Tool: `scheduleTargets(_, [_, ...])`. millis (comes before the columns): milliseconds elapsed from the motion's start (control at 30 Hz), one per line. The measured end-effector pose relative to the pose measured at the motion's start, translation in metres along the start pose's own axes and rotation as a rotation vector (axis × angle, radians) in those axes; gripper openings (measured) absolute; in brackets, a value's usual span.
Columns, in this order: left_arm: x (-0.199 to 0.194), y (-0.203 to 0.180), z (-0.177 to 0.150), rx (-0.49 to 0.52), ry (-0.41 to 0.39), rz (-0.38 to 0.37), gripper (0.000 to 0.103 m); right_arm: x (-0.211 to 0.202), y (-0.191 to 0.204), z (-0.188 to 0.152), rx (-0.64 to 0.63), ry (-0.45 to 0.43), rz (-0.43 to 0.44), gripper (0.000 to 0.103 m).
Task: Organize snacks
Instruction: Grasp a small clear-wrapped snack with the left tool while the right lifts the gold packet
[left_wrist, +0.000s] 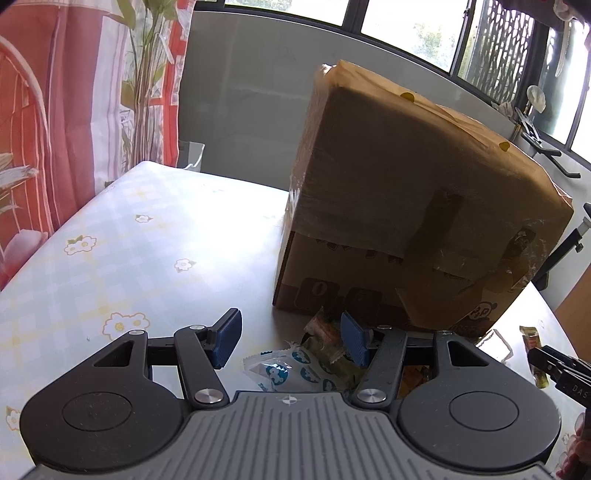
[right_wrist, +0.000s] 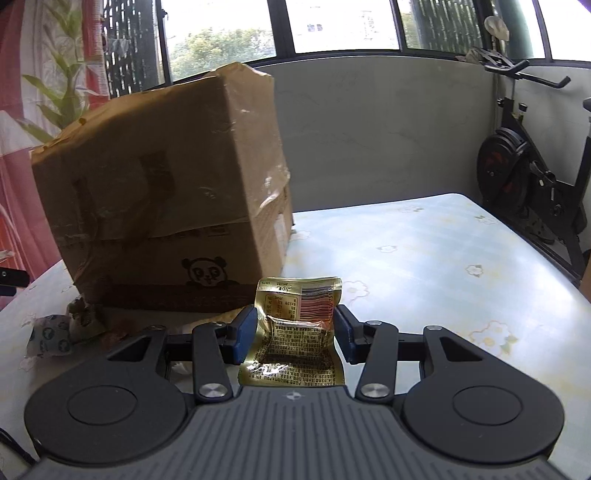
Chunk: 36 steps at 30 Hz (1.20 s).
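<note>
A: What fills the scene?
B: A table (right_wrist: 443, 258) under a pale checked cloth with small flowers, and on it a big cardboard box (left_wrist: 406, 192), taped, flaps folded down its side, a panda face printed low on the front.

A: And the snacks?
B: A small heap lies on the cloth right at the foot of the box – a white packet with blue prints (left_wrist: 291, 369) nearest, a greenish wrapper (left_wrist: 321, 332) touching it behind.

A: The left gripper (left_wrist: 291, 341)?
B: Jaws roughly half open, hanging over that heap, blue pads gripping nothing.

A: The right gripper (right_wrist: 293, 338)?
B: Closed on a gold snack packet (right_wrist: 299, 325) – the pads pinch its sides so it buckles, barcode end standing up, just in front of the box
</note>
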<state>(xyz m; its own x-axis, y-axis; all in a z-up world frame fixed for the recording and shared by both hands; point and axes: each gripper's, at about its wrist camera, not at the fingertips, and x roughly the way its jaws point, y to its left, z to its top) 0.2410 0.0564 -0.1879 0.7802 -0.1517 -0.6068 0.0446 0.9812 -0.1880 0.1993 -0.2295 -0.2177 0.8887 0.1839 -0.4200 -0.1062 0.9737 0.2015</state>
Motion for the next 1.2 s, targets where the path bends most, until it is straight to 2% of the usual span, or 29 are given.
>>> scheduleTargets(167, [0.016,-0.012,-0.004,0.035,0.034,-0.037,0.056,0.017,0.025,0.000,-0.063,0.016,0.085,0.048])
scheduleTargets(300, [0.039,-0.023,-0.003,0.045,0.073,-0.035,0.048,0.026,0.032,-0.007,-0.084,0.033,0.106,0.048])
scheduleTargets(533, [0.074,-0.033,0.001,0.034,0.118,0.020,0.046,0.026,0.026,-0.010,-0.053,0.036,0.119,0.048])
scheduleTargets(567, [0.078,-0.034,0.000,0.034,0.123,0.027,0.043,0.025,0.026,-0.010,-0.059,0.036,0.122,0.048])
scheduleTargets(633, [0.082,-0.035,-0.002,0.044,0.134,0.037,0.021,0.024,0.025,-0.011,-0.069,0.037,0.129,0.048])
scheduleTargets(767, [0.075,-0.038,-0.006,0.073,0.109,0.036,0.019,0.022,0.022,-0.010,-0.061,0.036,0.133,0.048])
scheduleTargets(900, [0.060,-0.035,-0.004,0.060,0.087,0.003,0.019,0.022,0.015,-0.011,-0.037,0.034,0.132,0.048])
scheduleTargets(1200, [-0.007,-0.024,0.015,0.087,-0.004,-0.077,0.019,0.000,0.012,-0.003,-0.013,-0.021,0.128,0.048])
